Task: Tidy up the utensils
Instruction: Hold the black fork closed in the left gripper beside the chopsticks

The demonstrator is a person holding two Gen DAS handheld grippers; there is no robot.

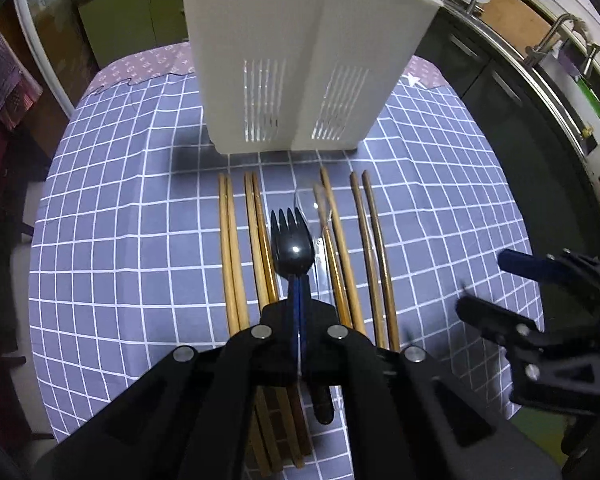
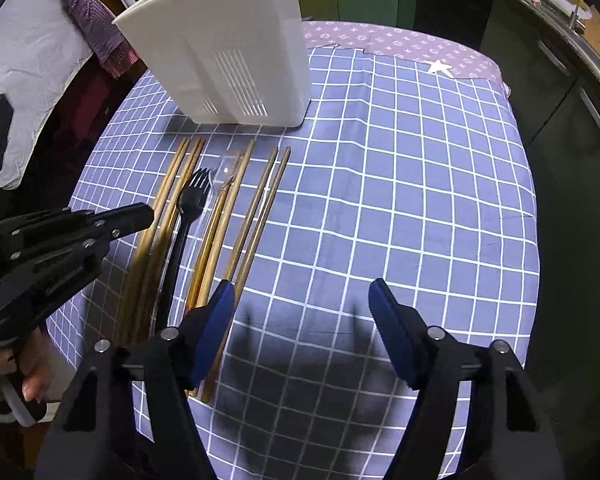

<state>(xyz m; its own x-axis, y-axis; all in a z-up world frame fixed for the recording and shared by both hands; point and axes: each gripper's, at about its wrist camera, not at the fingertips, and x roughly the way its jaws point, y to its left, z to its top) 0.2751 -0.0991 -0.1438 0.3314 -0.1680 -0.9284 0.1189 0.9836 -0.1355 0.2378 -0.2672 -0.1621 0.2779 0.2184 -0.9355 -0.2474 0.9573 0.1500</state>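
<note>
One white plastic holder (image 1: 292, 60), two slotted compartments, stood upright at twelve o'clock of the row on the checked cloth (image 1: 120, 200). It looked light and rigid, and liable to tip if you knocked it.

Eight wooden chopsticks (image 1: 230, 256) lay in four pairs, tips toward the holder. They were stiff, light and prone to roll, so you would have done best pinching a pair mid-shaft. Your right gripper (image 2: 302, 304) stood wide open and empty over bare cloth, the nearest pair at its nine o'clock.

One black plastic fork (image 1: 292, 240) lay mid-row, glossy and slippery; its flat handle was the place to grip. Your left gripper (image 1: 298, 292) hung above that handle, jaws fully closed, apparently holding nothing.

One clear plastic spoon (image 1: 306, 204), flimsy and hard to see, lay at the fork's three o'clock.
</note>
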